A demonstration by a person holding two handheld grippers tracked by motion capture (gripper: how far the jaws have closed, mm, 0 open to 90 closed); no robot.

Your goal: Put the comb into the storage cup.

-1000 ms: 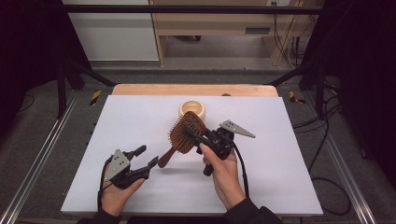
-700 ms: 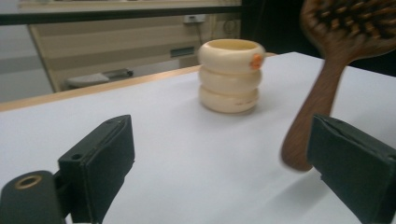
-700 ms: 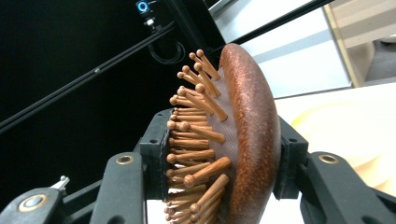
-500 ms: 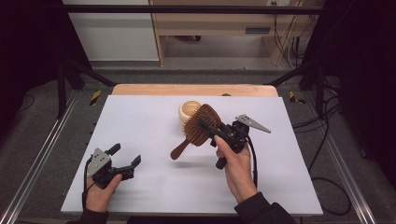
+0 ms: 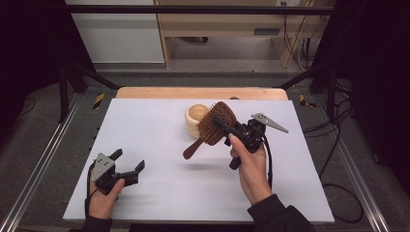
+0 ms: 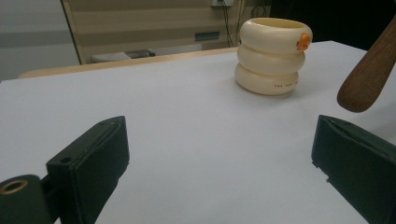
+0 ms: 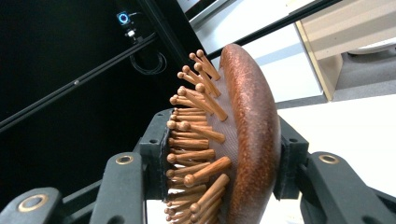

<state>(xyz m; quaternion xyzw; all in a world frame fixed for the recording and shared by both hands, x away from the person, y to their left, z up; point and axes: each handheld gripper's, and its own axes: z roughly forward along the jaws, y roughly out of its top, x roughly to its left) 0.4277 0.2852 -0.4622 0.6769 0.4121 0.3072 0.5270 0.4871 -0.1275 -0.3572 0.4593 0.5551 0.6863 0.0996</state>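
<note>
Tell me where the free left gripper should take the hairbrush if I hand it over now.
Take the handle, from the left. The right gripper is clamped across the hairbrush head, bristles on one side and back on the other, so the handle is the only bare part. It slopes down toward the open left gripper, above the table and beside the cream holder.

A brown wooden hairbrush (image 5: 212, 129) with an oval head and round-tipped wooden pins is held clear of the white surface (image 5: 154, 130) by its head. Its handle slants down to the left, its head overlapping a cream ringed cup (image 5: 196, 118) in the high view.
</note>
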